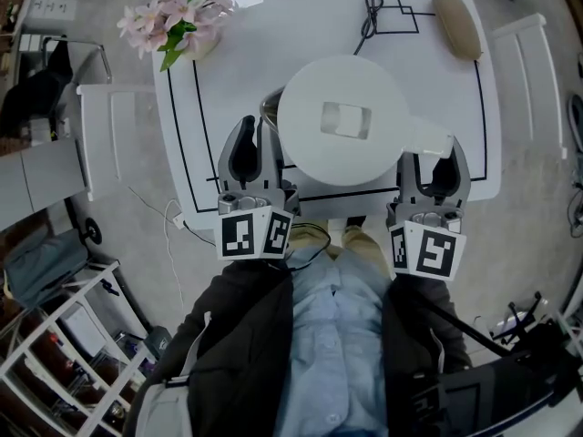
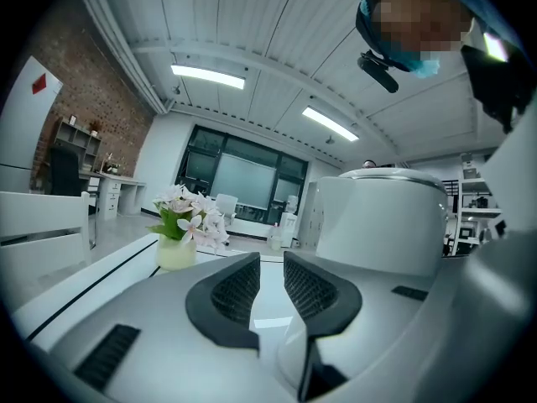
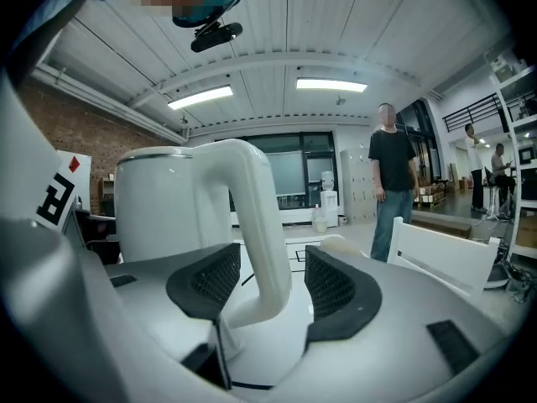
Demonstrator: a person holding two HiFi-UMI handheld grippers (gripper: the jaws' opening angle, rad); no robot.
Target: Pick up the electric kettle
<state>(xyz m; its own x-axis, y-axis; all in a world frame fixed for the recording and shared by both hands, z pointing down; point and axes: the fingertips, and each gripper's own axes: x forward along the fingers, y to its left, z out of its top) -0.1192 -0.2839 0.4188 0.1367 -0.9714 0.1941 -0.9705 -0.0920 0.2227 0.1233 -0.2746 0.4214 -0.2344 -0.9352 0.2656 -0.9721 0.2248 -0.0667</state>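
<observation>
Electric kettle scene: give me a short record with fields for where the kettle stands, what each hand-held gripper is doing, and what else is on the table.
kettle: white, upright on the white table, near its front edge
handle: on the right side
right hand-held gripper: jaws open, handle between them, not clamped
left hand-held gripper: left of the kettle, jaws slightly apart, nothing between them
also on table: pink flowers, dark cable, tan oblong object
</observation>
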